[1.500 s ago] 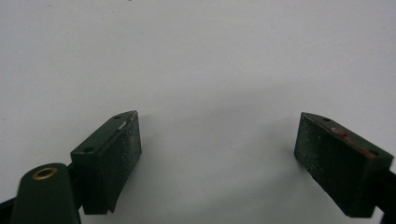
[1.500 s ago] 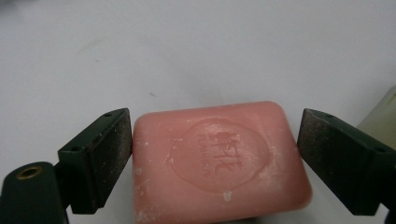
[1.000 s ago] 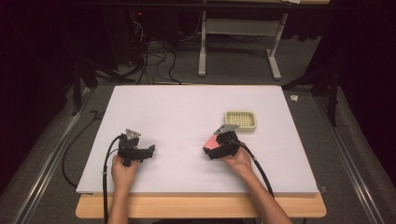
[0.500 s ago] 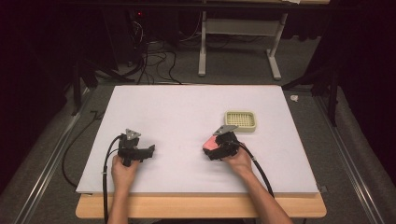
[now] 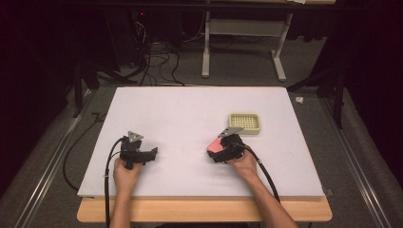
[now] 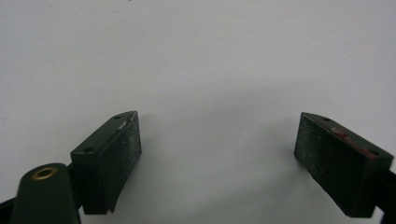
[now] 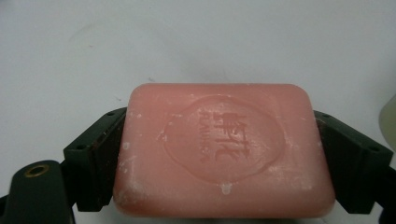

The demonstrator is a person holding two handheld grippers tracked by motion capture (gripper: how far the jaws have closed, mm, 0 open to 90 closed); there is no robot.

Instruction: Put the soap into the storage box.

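A pink bar of soap (image 7: 223,150), stamped with an embossed crest on its broad face, is clamped between the jaws of the right gripper (image 7: 224,163). It is held by its two short ends, broad face turned up toward the gripper's camera, so the grip falls across its longest span and the bar cannot easily twist. In the high view the soap (image 5: 215,146) juts from the front of the right gripper (image 5: 223,151), low over the white table (image 5: 180,114); whether it touches the surface cannot be told.

Just beyond this gripper and slightly to its right, a pale green soap dish (image 5: 244,122) with a slotted grid insert lies flat on the table. It is near but apart from the soap, and a placing of the bar on the grid is judged to be the work in hand.

Well to the left, the left gripper (image 5: 142,154) is held low over bare table. Its jaws stand wide apart with nothing between them, as seen in its own view (image 6: 219,154), apparently kept idle and clear of the work.
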